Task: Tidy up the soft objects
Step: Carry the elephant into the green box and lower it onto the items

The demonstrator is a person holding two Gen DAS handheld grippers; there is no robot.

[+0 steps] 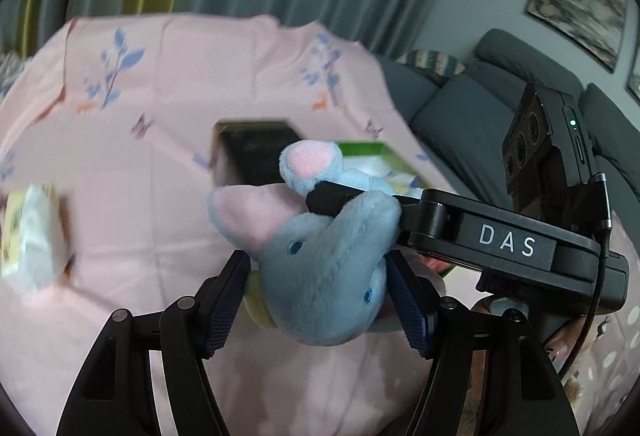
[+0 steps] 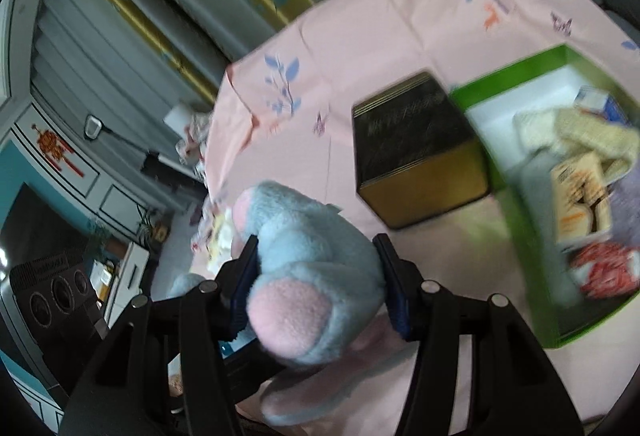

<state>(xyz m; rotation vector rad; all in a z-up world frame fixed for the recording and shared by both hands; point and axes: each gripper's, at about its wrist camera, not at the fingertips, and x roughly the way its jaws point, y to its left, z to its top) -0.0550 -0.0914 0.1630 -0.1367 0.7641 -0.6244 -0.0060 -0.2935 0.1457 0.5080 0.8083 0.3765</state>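
Blue pads of left gripper [image 1: 316, 300] pinching plush elephant [image 1: 324, 268] head | right gripper [image 2: 316, 288] clamps its body, held over pink cloth [image 1: 160, 155] | light, squashy; grip the bulk, not ears | green box [image 2: 520, 171] beside

plush toy [image 1: 324, 276]: fuzzy blue pile, pink felt-like patches, held between both claws
left gripper [image 1: 316, 296]: matt black plastic, ribbed blue pads
tablecloth [image 1: 160, 123]: smooth pink printed cloth beneath the claws
tin [image 2: 420, 147]: glossy black-and-gold metal beyond the right gripper [image 2: 316, 284]

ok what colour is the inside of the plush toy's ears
Pink, on the light blue plush toy; clearest in the left wrist view.
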